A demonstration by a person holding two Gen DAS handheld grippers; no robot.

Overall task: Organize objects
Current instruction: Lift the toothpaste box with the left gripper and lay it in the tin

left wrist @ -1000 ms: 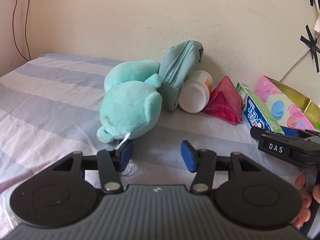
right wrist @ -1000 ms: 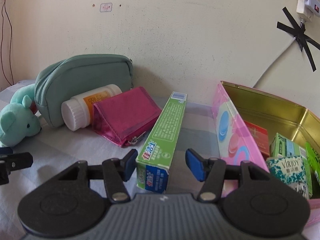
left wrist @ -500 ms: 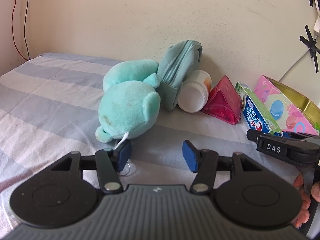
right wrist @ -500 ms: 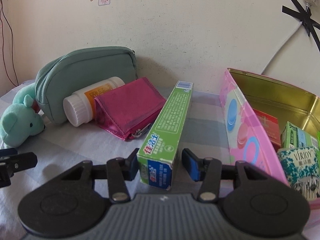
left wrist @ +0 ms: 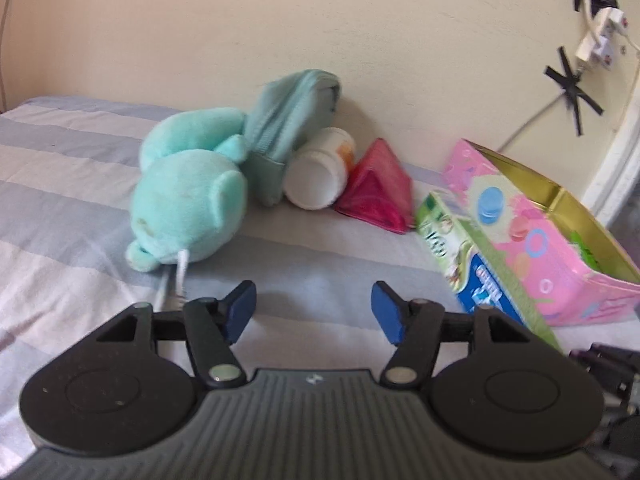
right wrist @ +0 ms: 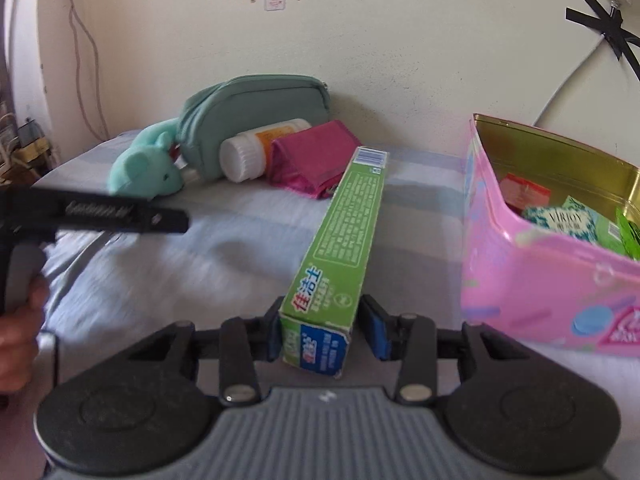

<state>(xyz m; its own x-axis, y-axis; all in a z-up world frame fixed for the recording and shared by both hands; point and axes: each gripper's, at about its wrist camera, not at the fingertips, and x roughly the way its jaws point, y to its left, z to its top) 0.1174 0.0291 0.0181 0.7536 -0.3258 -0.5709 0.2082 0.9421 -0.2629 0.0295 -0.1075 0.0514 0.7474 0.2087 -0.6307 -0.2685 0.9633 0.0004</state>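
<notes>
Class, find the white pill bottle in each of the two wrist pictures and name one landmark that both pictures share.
Left wrist view: the pill bottle lies centre, cap toward the camera, between the green pouch and the red pouch.
Right wrist view: it lies left of centre, before the green pouch.
Shared landmark: the pink tin, at the right in both.

**Readable Print on Two Packages**

The green toothpaste box (right wrist: 344,236) carried large Chinese characters, "佳洁士", on its near end beside the pink tin (right wrist: 532,280). Inside that tin, a teal patterned packet (right wrist: 560,220) read "VIRJOY". A barcode sat at the box's far end; its small print was illegible.
</notes>
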